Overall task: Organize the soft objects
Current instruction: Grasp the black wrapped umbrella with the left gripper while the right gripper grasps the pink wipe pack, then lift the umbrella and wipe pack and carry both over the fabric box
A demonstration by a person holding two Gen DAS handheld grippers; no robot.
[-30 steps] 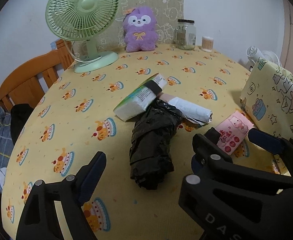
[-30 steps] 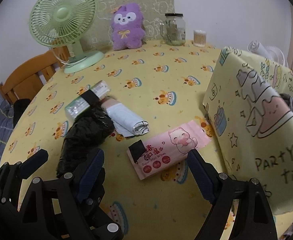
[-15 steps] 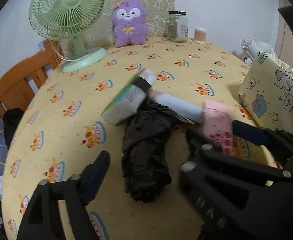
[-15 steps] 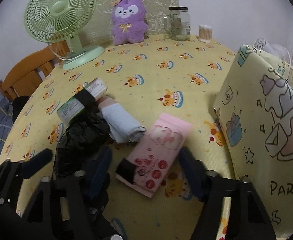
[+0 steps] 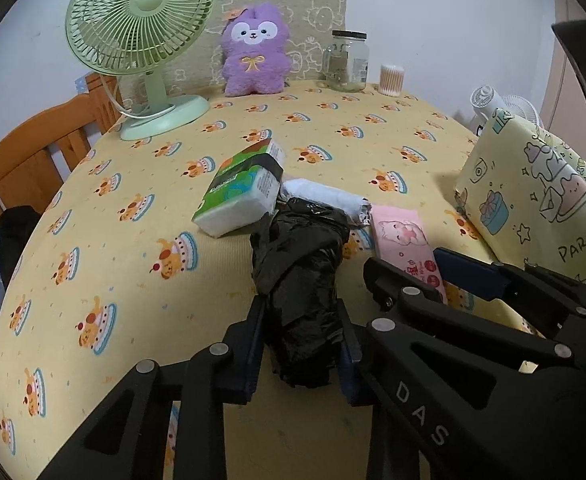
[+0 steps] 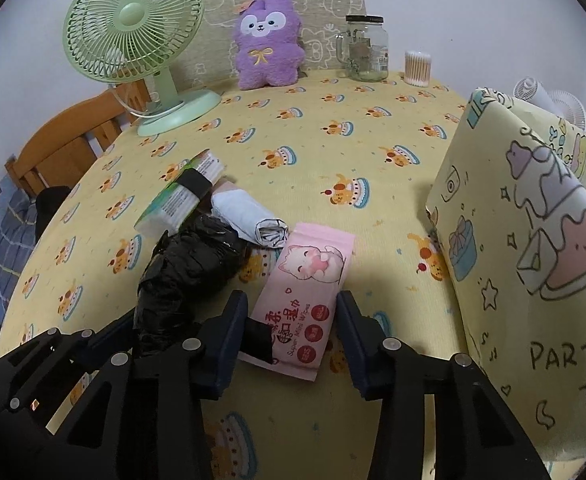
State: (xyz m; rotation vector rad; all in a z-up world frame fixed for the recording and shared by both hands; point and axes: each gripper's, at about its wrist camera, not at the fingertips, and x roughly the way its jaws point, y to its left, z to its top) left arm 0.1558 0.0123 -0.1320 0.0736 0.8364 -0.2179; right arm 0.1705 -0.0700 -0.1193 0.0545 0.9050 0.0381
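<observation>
A crumpled black plastic bag roll (image 5: 299, 276) lies on the yellow tablecloth; my left gripper (image 5: 299, 344) is shut on its near end. It also shows in the right wrist view (image 6: 185, 276). A pink wet-wipes pack (image 6: 307, 288) lies between the fingers of my right gripper (image 6: 293, 336), which stand close on both sides of its near end. The pack shows in the left wrist view (image 5: 407, 244). A green tissue pack (image 5: 245, 192) and a white rolled bag (image 5: 325, 200) lie just behind.
A yellow patterned fabric box (image 6: 533, 248) stands at the right. A green fan (image 5: 145, 40), a purple plush toy (image 5: 255, 50), a glass jar (image 5: 347, 60) and a cotton-swab tub (image 5: 391, 80) stand at the table's far edge. A wooden chair (image 5: 33, 160) is at the left.
My left gripper moved forward and closed on the black bag. My right gripper turned the pink pack lengthwise and its fingers narrowed around it.
</observation>
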